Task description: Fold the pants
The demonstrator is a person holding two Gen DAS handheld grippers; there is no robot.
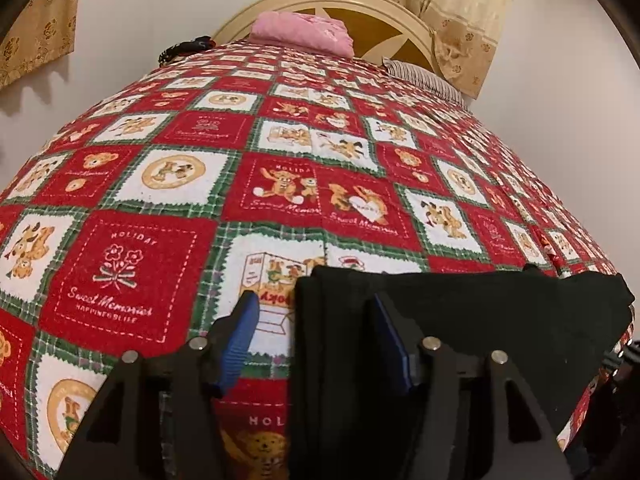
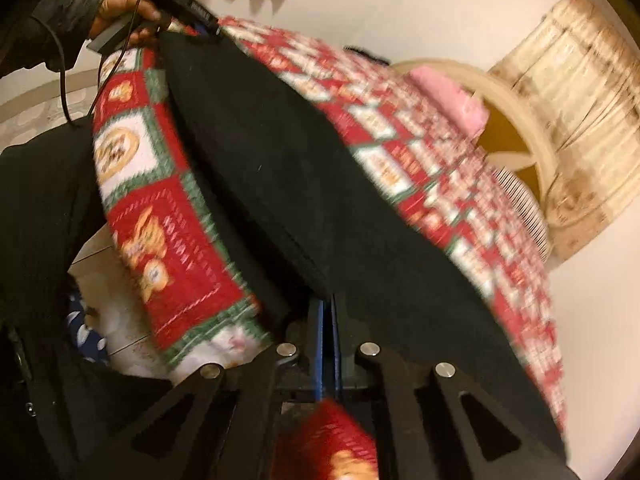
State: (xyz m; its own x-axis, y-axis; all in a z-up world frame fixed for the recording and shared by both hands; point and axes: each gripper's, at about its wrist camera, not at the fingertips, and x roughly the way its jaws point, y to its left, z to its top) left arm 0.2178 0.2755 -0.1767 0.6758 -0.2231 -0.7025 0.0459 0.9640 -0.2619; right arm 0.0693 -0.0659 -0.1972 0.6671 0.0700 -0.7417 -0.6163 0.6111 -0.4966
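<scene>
The black pants (image 1: 460, 320) lie folded on the red patchwork bedspread (image 1: 280, 160) near the front edge of the bed. My left gripper (image 1: 314, 308) is open; the left edge of the pants lies between its blue pads (image 1: 240, 340). In the right wrist view the pants (image 2: 300, 168) stretch as a long black band across the bed. My right gripper (image 2: 329, 312) is shut on the near end of the pants. The left gripper (image 2: 188, 8) shows at the far end, held by a hand.
A pink folded cloth (image 1: 304, 32) and a striped pillow (image 1: 424, 76) lie by the cream headboard (image 1: 360, 4). Gold curtains (image 1: 460, 8) hang on the wall behind. The person's dark clothing (image 2: 40, 240) stands at the bed's edge on the left.
</scene>
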